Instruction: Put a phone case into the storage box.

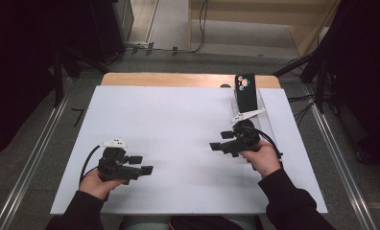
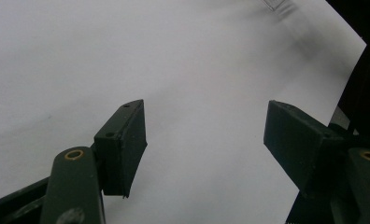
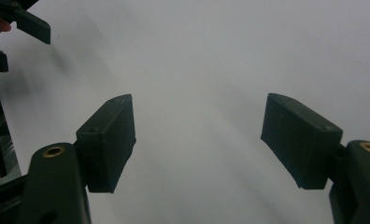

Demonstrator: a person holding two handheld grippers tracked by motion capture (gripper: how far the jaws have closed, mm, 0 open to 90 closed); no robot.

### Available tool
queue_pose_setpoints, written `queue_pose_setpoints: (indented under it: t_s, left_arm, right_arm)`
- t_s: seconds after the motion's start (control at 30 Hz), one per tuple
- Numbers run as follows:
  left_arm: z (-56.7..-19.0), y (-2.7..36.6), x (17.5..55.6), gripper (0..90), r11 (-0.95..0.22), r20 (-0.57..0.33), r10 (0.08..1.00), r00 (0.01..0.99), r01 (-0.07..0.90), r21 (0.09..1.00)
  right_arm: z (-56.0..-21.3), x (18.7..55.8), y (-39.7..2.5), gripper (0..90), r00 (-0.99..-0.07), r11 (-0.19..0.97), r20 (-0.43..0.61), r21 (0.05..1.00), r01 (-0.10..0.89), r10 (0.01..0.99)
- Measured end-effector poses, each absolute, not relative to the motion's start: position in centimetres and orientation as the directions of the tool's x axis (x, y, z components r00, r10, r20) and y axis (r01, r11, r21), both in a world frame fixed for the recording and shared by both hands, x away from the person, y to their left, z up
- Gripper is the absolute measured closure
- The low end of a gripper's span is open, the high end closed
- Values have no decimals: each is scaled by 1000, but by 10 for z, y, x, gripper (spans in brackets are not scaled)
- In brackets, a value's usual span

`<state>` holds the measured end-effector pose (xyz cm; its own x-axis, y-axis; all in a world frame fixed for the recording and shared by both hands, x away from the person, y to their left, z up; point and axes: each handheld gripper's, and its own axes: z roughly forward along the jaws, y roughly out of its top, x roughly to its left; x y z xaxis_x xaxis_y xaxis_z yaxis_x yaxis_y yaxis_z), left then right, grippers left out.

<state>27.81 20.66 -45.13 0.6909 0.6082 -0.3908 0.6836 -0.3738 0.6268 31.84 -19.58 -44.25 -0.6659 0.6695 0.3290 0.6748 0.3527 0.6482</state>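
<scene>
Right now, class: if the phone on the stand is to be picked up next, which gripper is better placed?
Probably the right gripper: open, it sits just below the phone, while the left gripper, also open, is across the table.

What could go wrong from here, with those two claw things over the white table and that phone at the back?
The phone stands propped upright near the table's far edge, just beyond the right gripper; a careless forward reach might tip it. Both grippers, the left gripper included, are open and point toward each other, so they might collide if moved inward.
</scene>
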Motion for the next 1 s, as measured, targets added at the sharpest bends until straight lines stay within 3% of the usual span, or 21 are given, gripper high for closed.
queue_pose_setpoints:
  t_s: [1.0]
  left_arm:
    - [-454, 213, 267, 300, -393, -379, 589, 714, 663, 637]
  right_arm:
    - [-464, 271, -231, 216, -688, 409, 302, 623, 666, 660]
